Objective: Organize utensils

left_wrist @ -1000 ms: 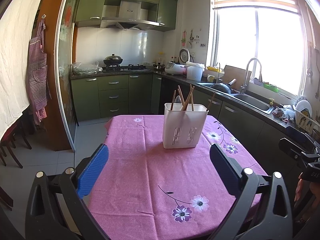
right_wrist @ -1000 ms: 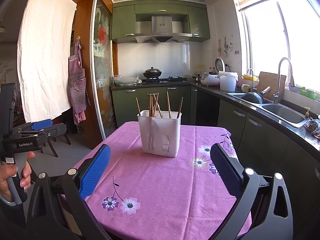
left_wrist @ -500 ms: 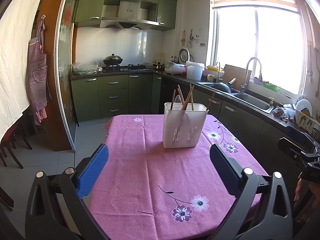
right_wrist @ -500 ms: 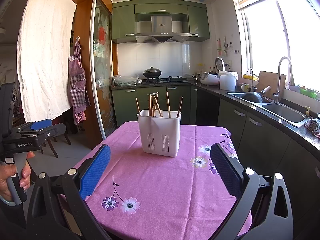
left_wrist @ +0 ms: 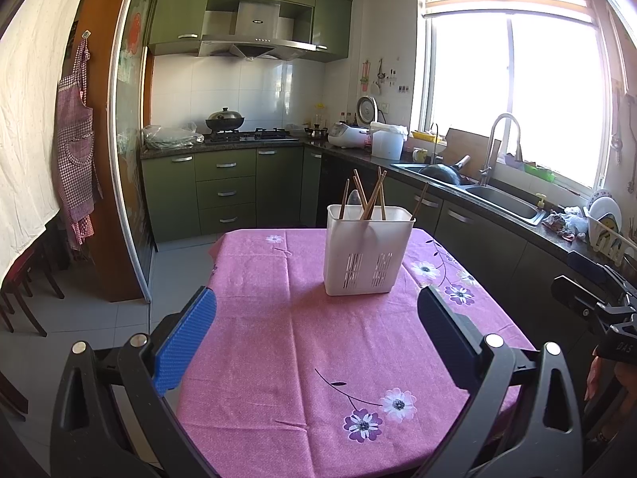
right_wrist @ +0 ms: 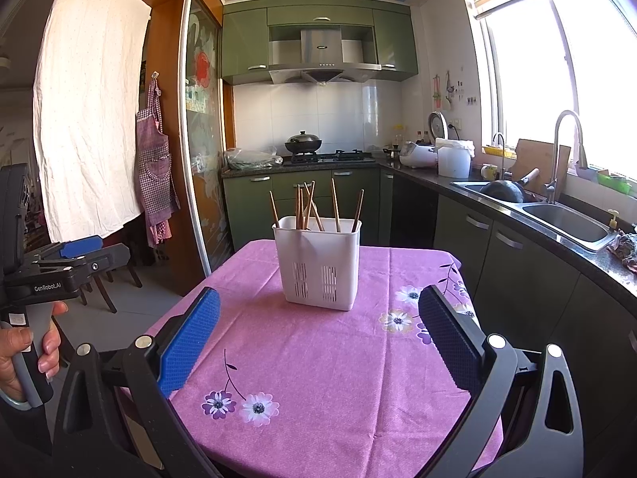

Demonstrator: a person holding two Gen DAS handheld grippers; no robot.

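A white slotted utensil holder (left_wrist: 368,253) (right_wrist: 320,265) stands upright on the pink flowered tablecloth (left_wrist: 318,342) (right_wrist: 318,358). Several wooden chopsticks (left_wrist: 372,197) (right_wrist: 308,207) lean inside it, and a spoon handle (left_wrist: 352,198) shows among them in the left wrist view. My left gripper (left_wrist: 316,318) is open over the near part of the table, well short of the holder, with nothing between its blue pads. My right gripper (right_wrist: 318,320) is also open and empty, at about the same distance from the holder. The left gripper's body (right_wrist: 59,271) appears at the left of the right wrist view, held by a hand (right_wrist: 20,354).
Green kitchen cabinets (left_wrist: 227,191) and a stove with a wok (left_wrist: 225,121) line the far wall. A sink (right_wrist: 565,221) and counter run along the right under the window. Chairs (left_wrist: 24,279) stand on the floor to the left of the table.
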